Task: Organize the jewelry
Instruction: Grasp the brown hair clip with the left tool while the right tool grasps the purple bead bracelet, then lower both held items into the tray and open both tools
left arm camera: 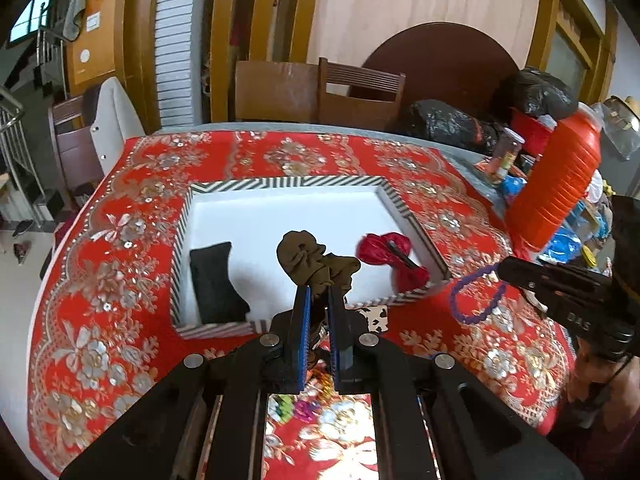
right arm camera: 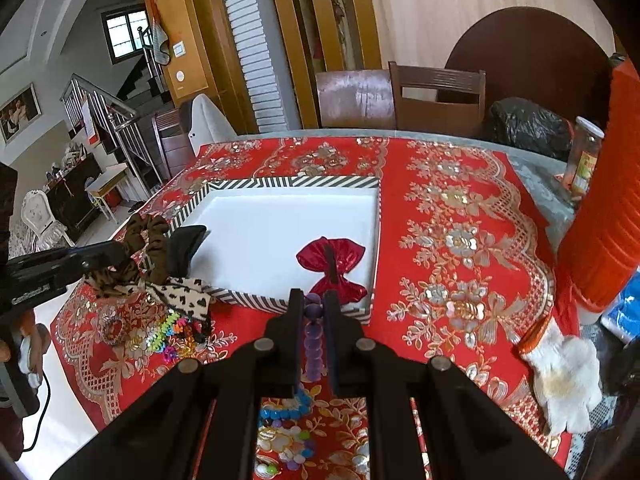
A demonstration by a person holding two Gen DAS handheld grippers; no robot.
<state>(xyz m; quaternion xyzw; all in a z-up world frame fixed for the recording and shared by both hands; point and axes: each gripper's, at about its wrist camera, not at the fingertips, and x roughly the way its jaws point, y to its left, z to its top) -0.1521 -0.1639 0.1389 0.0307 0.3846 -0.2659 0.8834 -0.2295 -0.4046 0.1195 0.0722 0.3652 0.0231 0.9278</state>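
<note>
A striped-rim white tray (left arm camera: 288,182) (right arm camera: 336,180) sits on the red cloth. In it lie a black pouch (left arm camera: 216,282) (right arm camera: 185,249) and a red bow clip (left arm camera: 392,258) (right arm camera: 332,266). My left gripper (left arm camera: 318,290) is shut on a brown scrunchie (left arm camera: 310,260) (right arm camera: 146,240), held over the tray's near edge. My right gripper (right arm camera: 313,298) (left arm camera: 504,270) is shut on a purple bead bracelet (right arm camera: 313,328) (left arm camera: 472,302), held just before the tray's near right corner.
A leopard-print bow (right arm camera: 184,294), coloured hair ties (right arm camera: 168,332) and bead bracelets (right arm camera: 286,412) lie on the cloth near the front. A red ribbed container (left arm camera: 560,184) (right arm camera: 608,200), a jar (right arm camera: 586,156), black bags (left arm camera: 452,124) and a white glove (right arm camera: 560,376) stand right.
</note>
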